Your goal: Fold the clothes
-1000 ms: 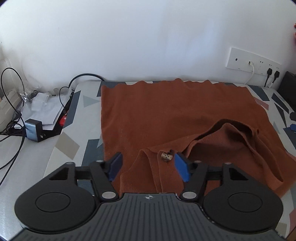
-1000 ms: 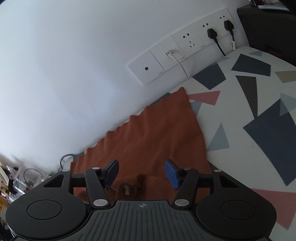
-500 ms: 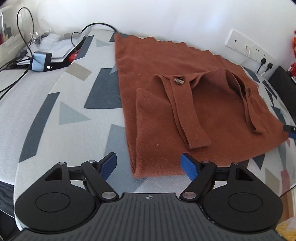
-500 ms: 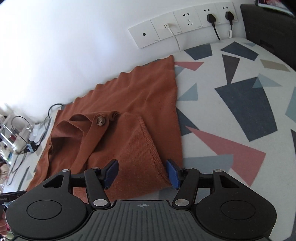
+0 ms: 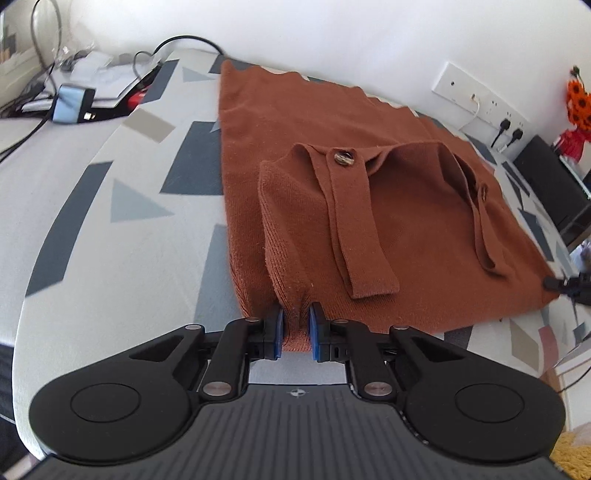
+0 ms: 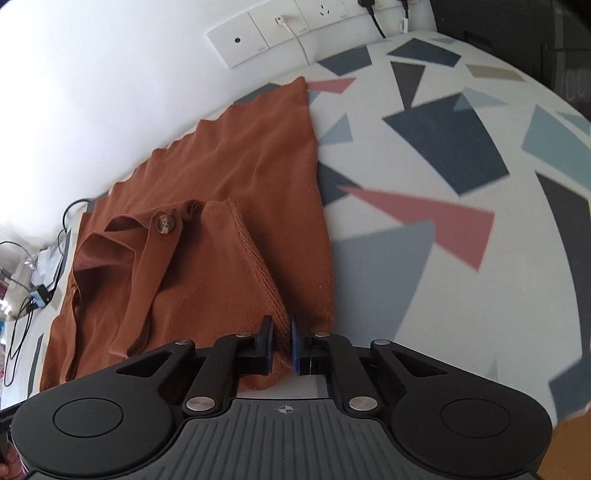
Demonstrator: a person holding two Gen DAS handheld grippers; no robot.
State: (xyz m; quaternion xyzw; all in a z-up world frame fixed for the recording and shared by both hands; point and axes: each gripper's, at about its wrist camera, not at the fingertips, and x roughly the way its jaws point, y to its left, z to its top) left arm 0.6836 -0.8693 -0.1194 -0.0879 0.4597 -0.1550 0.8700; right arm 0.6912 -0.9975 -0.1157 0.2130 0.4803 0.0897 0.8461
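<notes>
Two grippers clamp the near edge of a rust-brown knit garment (image 5: 424,206) spread on a geometric-print sheet (image 5: 122,206): the left gripper (image 5: 295,330) and the right gripper (image 6: 281,345) have each just closed, blue pads pinching a bunched fold at opposite near corners. Pinched cloth hides behind the fingers. Wall sockets (image 6: 280,26) are cut off; no writing is legible.
</notes>
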